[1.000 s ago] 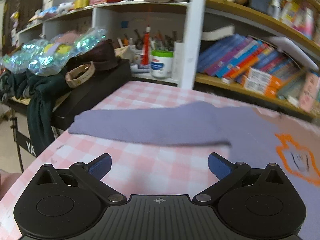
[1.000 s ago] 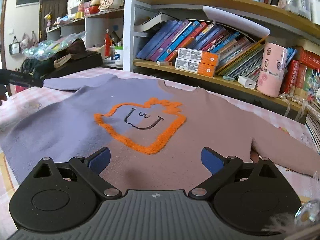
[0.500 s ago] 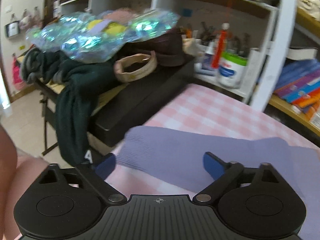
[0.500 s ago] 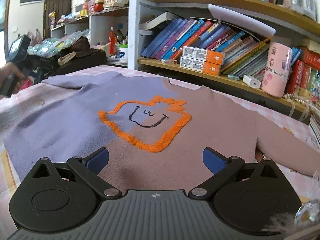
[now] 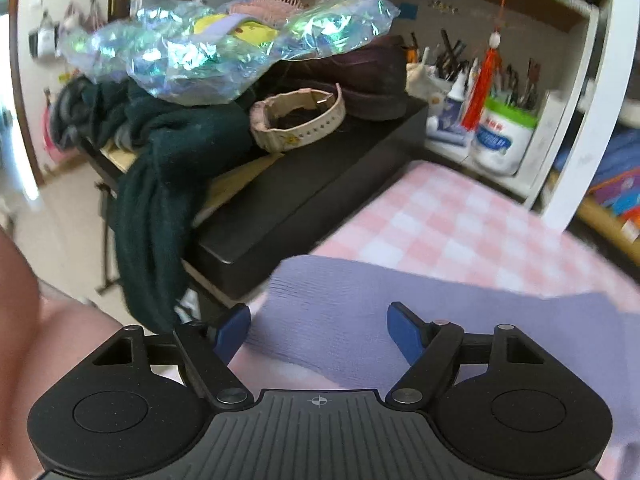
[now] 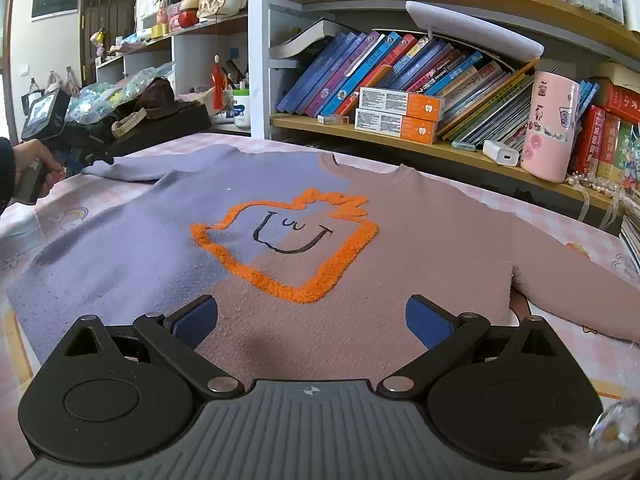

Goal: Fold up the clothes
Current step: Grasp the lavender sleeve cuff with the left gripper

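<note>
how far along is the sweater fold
Done: the sweater lies flat, face up on the checked tablecloth, both sleeves spread out. In hand: the left gripper, jaws open, sits at the purple sleeve cuff, not yet gripping. The right gripper hovers open over the hem. Left: every fold.

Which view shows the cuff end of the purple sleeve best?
The left wrist view: the purple sleeve fills the space between the open left gripper fingers, cuff ribbing visible. The right wrist view shows it only small and distant, at the table's far left.
</note>
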### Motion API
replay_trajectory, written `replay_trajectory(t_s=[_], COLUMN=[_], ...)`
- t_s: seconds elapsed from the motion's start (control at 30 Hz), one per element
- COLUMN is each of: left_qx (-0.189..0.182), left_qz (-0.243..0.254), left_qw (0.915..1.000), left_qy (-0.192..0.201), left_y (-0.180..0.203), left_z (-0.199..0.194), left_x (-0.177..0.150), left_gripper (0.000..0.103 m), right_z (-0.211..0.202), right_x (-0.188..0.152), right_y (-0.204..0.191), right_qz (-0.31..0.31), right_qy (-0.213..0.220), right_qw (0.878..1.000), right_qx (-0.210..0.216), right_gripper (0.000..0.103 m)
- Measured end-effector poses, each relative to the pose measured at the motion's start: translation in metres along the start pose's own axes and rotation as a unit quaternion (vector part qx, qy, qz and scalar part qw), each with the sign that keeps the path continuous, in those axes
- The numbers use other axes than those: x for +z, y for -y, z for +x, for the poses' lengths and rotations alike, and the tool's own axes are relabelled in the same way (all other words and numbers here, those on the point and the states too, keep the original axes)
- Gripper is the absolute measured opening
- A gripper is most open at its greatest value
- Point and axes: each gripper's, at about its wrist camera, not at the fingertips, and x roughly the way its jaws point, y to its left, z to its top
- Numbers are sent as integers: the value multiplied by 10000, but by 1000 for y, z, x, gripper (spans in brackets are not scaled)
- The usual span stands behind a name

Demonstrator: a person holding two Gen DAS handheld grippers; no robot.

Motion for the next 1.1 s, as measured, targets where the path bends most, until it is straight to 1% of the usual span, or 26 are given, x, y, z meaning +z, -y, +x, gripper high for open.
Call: replay_trajectory(t_s=[0.13, 0.23, 0.37, 0.47, 0.5, 0.57, 0.63, 0.7, 0.77, 0.83, 0.87, 0.9, 0.97, 1.0, 1.03, 1.07, 1.1], left_qx=[-570, -671, -1078, -1146, -1101, -924, -741, -665, -654, -685, -691, -685, -702, -726, -750, -775, -800], left_qz=[-298, -175, -399, 24, 177, 227, -117, -469, -715, -839, -861, -881, -961, -1022, -1083, -1141, -1171], left_qw=[9979, 9975, 9931, 9931, 9935, 9954, 9972, 9967, 9953, 9941, 9939, 9937, 9929, 9921, 9913, 9904, 9898], left_qy=[-77, -129, -217, -258, -244, -141, -14, 35, 38, 24, 28, 31, 46, 56, 66, 77, 90], left_y=[7, 21, 32, 51, 55, 54, 39, 22, 9, 1, -1, -3, -9, -13, -17, -22, -25], left_z=[-1, -2, -6, -9, -8, -5, -1, 2, 3, 3, 3, 3, 3, 3, 3, 3, 3], left_x=[-1, -5, -12, -18, -19, -17, -10, -4, 1, 2, 2, 2, 0, 0, -1, -2, -3], left_gripper=[76, 76, 76, 76, 77, 75, 67, 65, 62, 49, 46, 40, 32, 24, 18, 15, 10], right_z=[-1, -1, -1, -1, -1, -1, -1, 0, 0, 0, -1, -2, -6, -9, -14, -18, -23], right_x=[0, 0, 0, 0, 0, 0, 1, 1, 1, 1, 0, -1, -4, -6, -9, -12, -15], right_y=[1, 3, 6, 6, 6, 6, 5, 4, 3, 1, 1, 1, 3, 5, 5, 6, 6], right_qz=[21, 92, 188, 186, 181, 175, 159, 127, 79, 21, 48, 86, 294, 408, 462, 501, 541], right_qy=[9, 5, 10, 10, 9, 4, -3, -13, -21, -20, -35, -55, -97, -124, -144, -161, -179], right_qw=[10000, 9999, 9998, 9998, 9998, 9998, 9999, 9999, 10000, 9999, 9999, 9998, 9992, 9987, 9982, 9976, 9970], right_qx=[25, 64, 81, 87, 88, 78, 58, 23, -26, -98, -140, -182, -244, -290, -366, -449, -532], right_gripper=[101, 101, 101, 101, 101, 102, 102, 102, 102, 102, 102, 102, 101, 101, 101, 100, 99])
